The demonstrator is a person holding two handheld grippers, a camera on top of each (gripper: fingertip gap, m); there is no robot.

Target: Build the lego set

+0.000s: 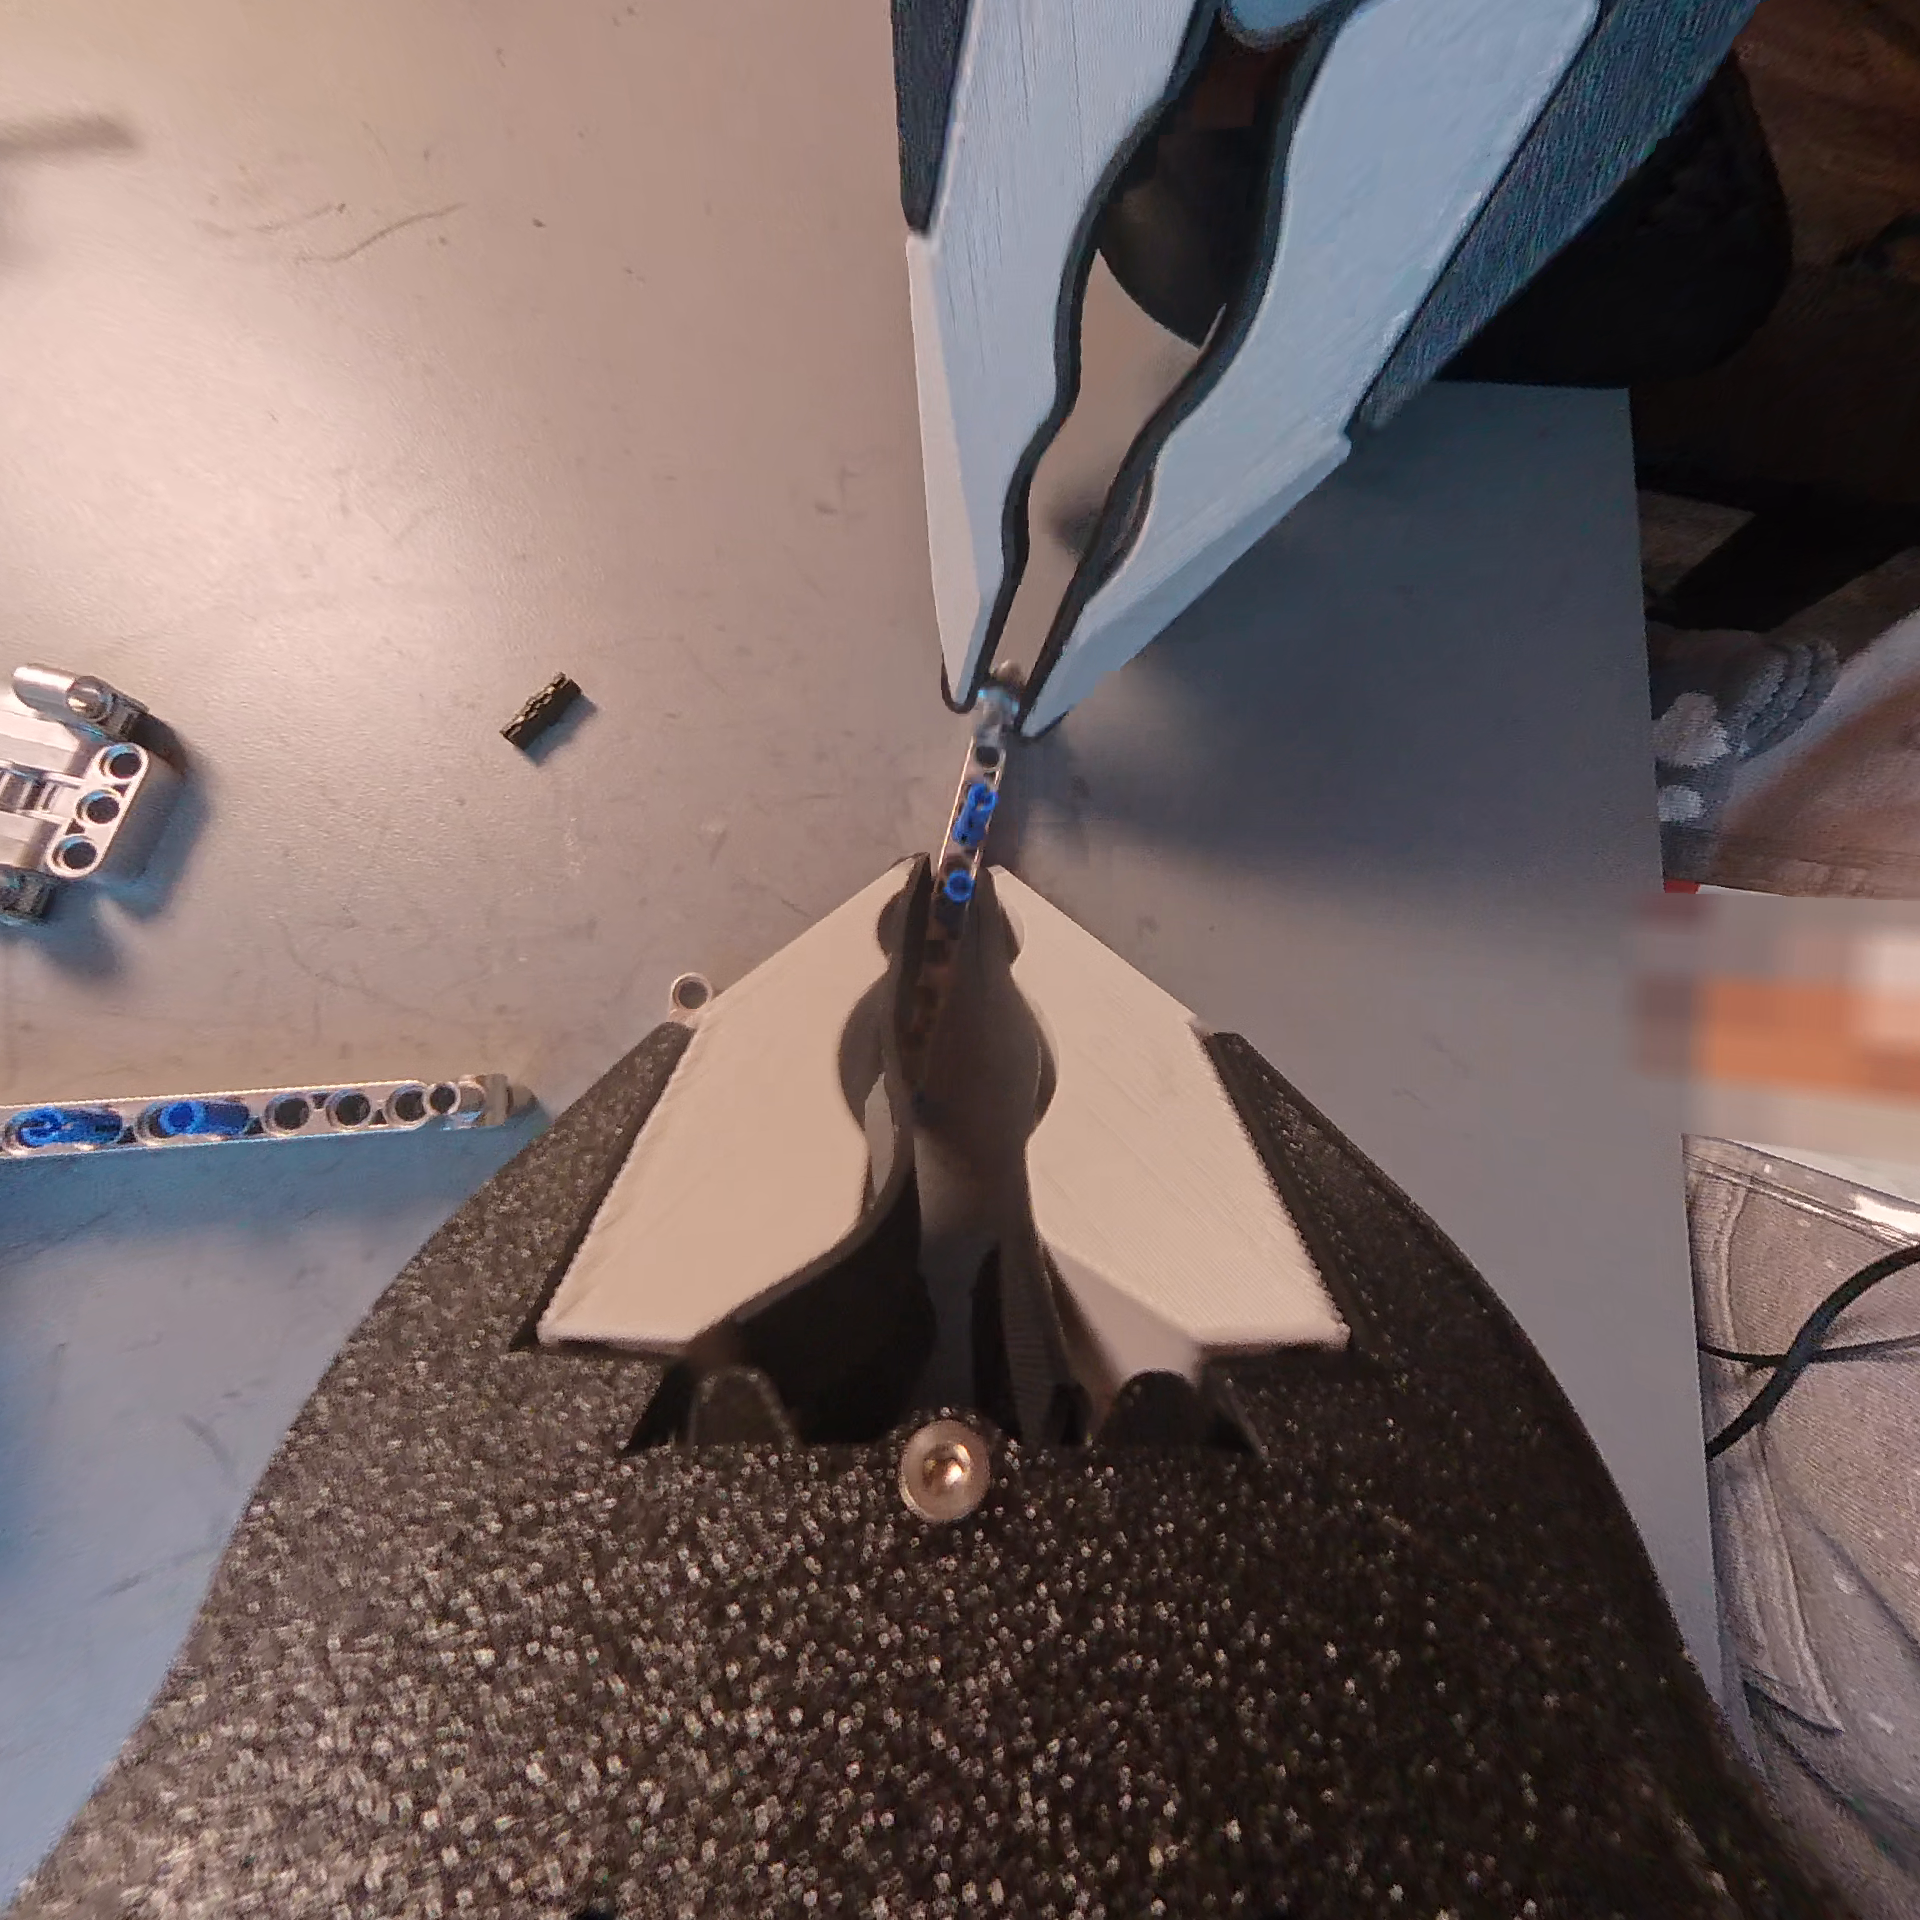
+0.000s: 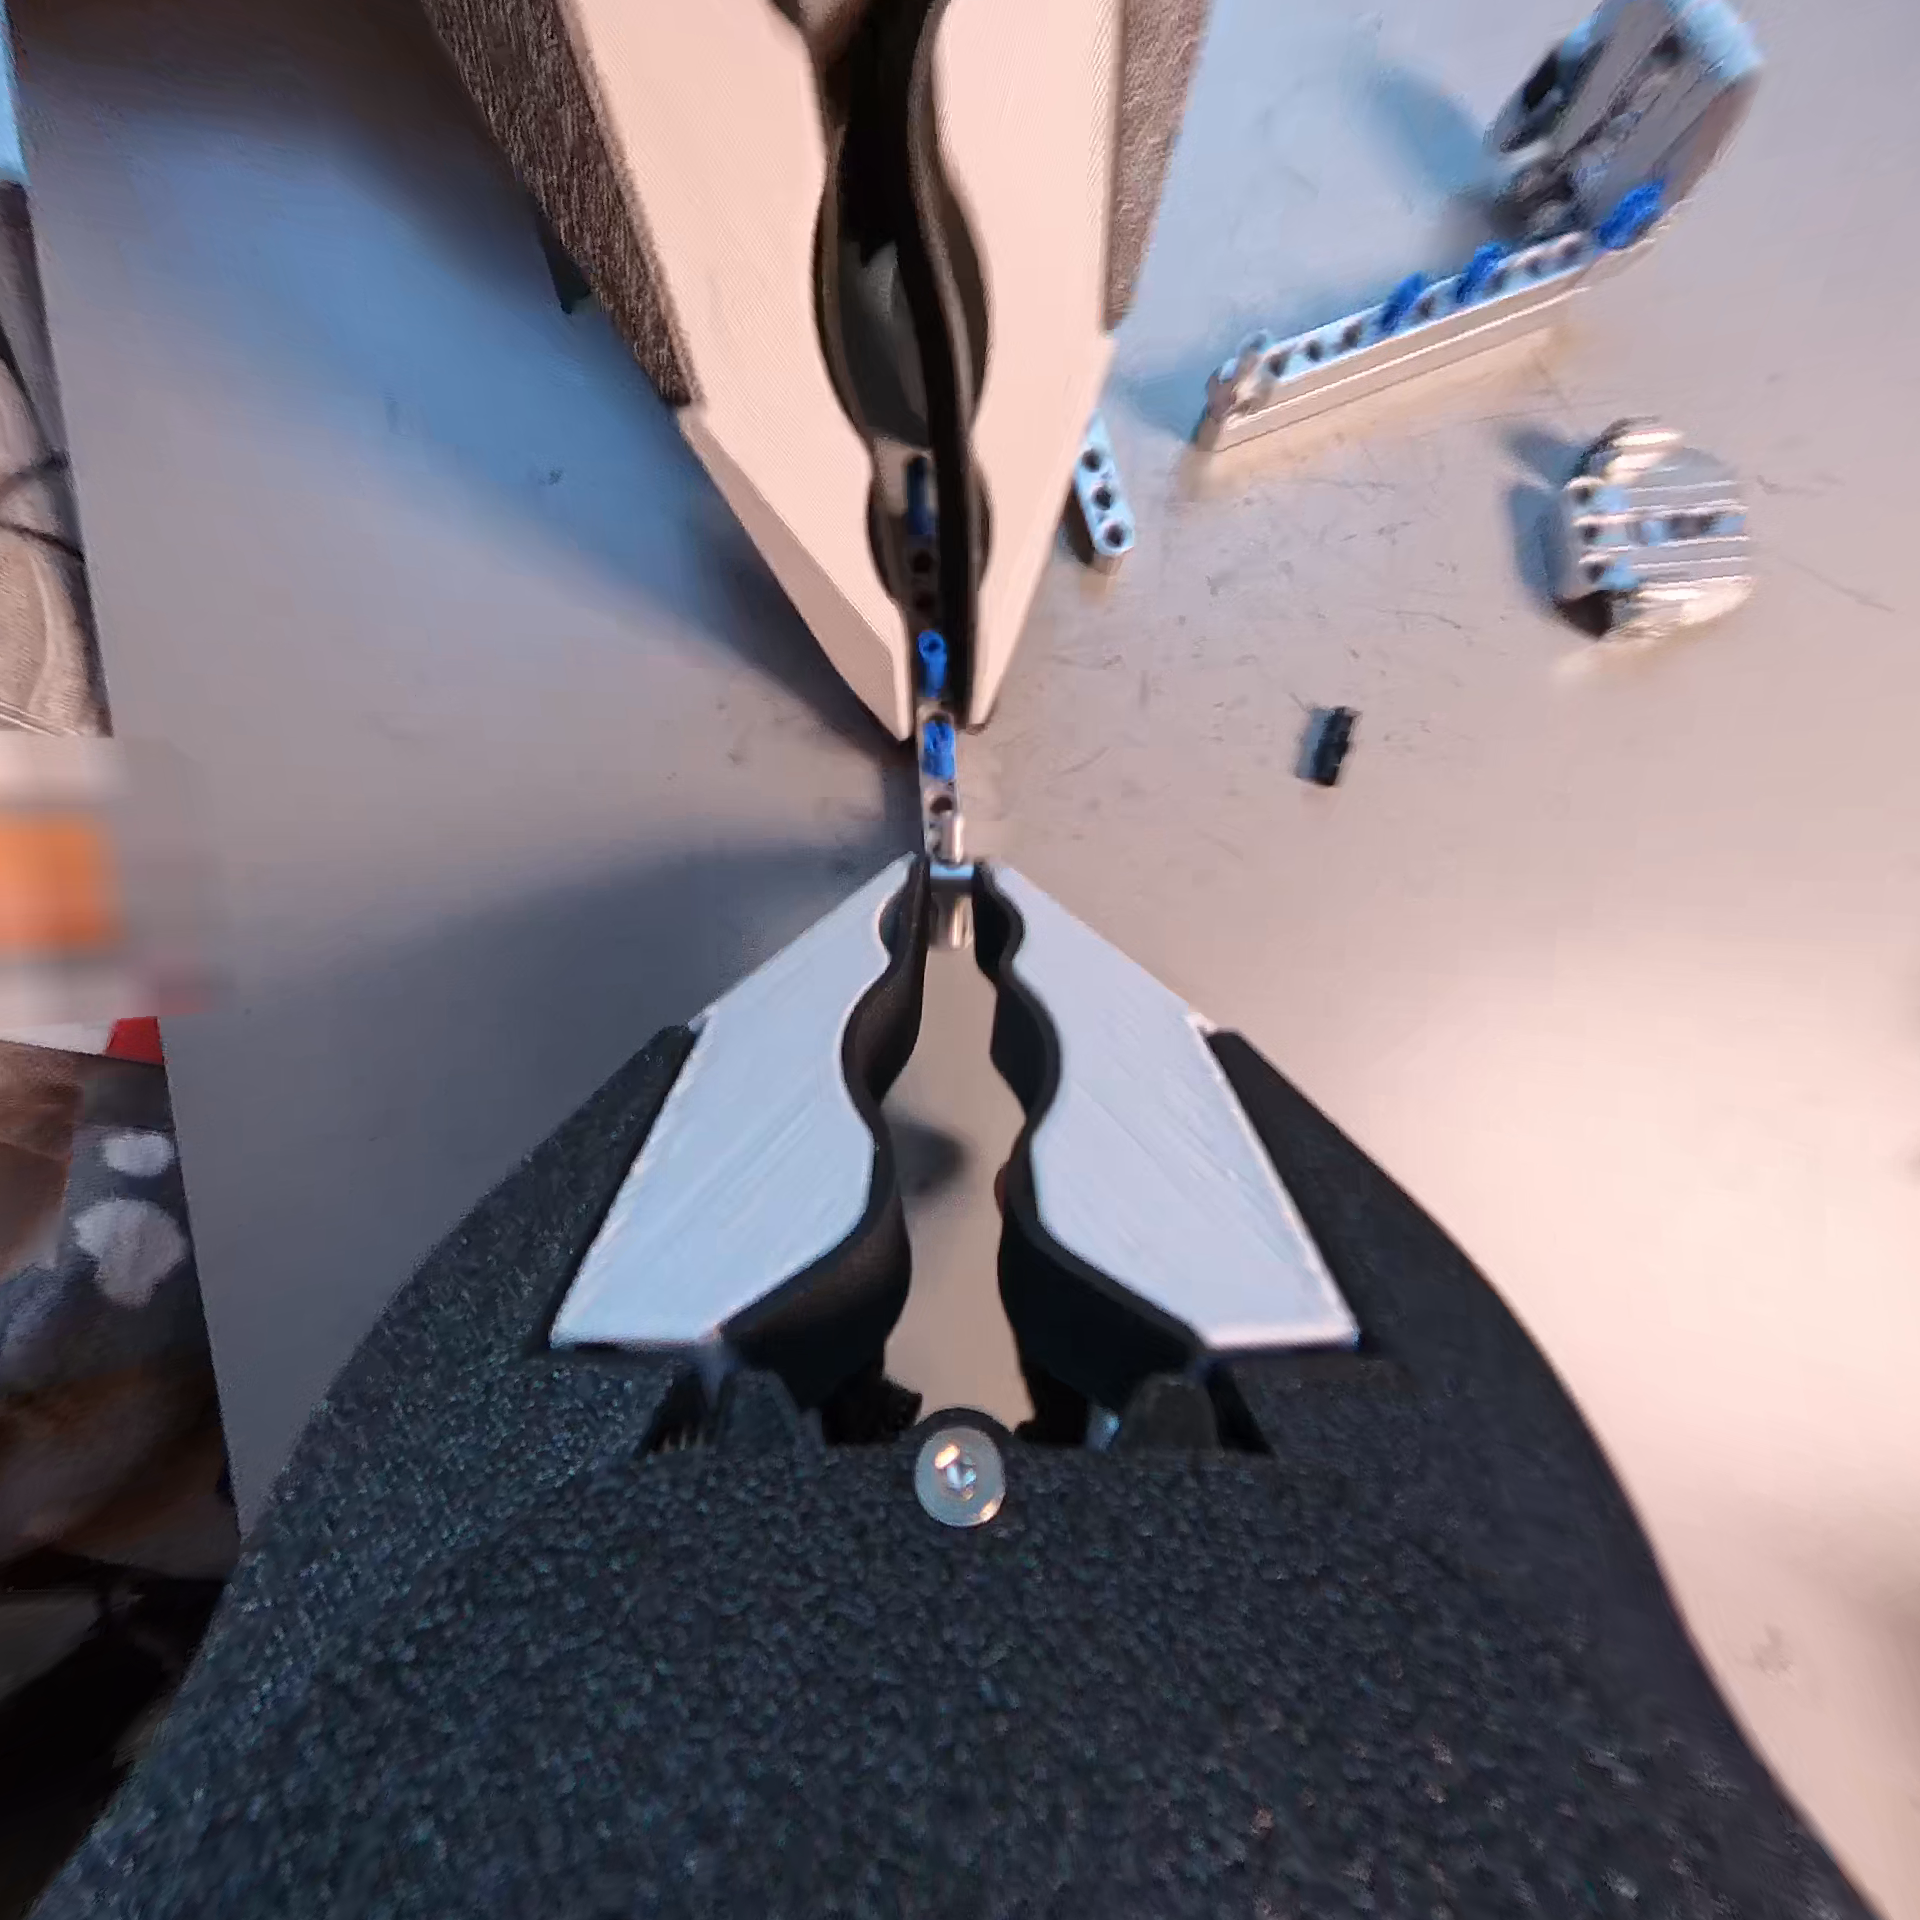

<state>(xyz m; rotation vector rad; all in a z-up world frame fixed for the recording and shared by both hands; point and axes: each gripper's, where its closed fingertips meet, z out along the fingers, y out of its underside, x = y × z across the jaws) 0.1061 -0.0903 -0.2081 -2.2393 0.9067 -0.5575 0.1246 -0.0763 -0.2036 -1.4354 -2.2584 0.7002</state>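
I see my left gripper [image 1: 956, 868] pinching one end of a grey holed beam [image 1: 975, 800] with blue pins, my right gripper [image 2: 948, 873] pinching the other, held above the table [image 1: 416, 416], a small black piece [image 1: 540, 707] and another long beam [image 1: 260, 1117] lying apart.

Beam [image 1: 971, 821] lower end hidden between left tool [image 1: 956, 883] fingers.

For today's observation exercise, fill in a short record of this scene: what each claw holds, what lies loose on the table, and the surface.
left claw: shut on grey holed beam with blue pins
right claw: shut on small grey connector at the beam's end
loose parts: long grey beam, grey block assembly, small black piece
surface: grey table
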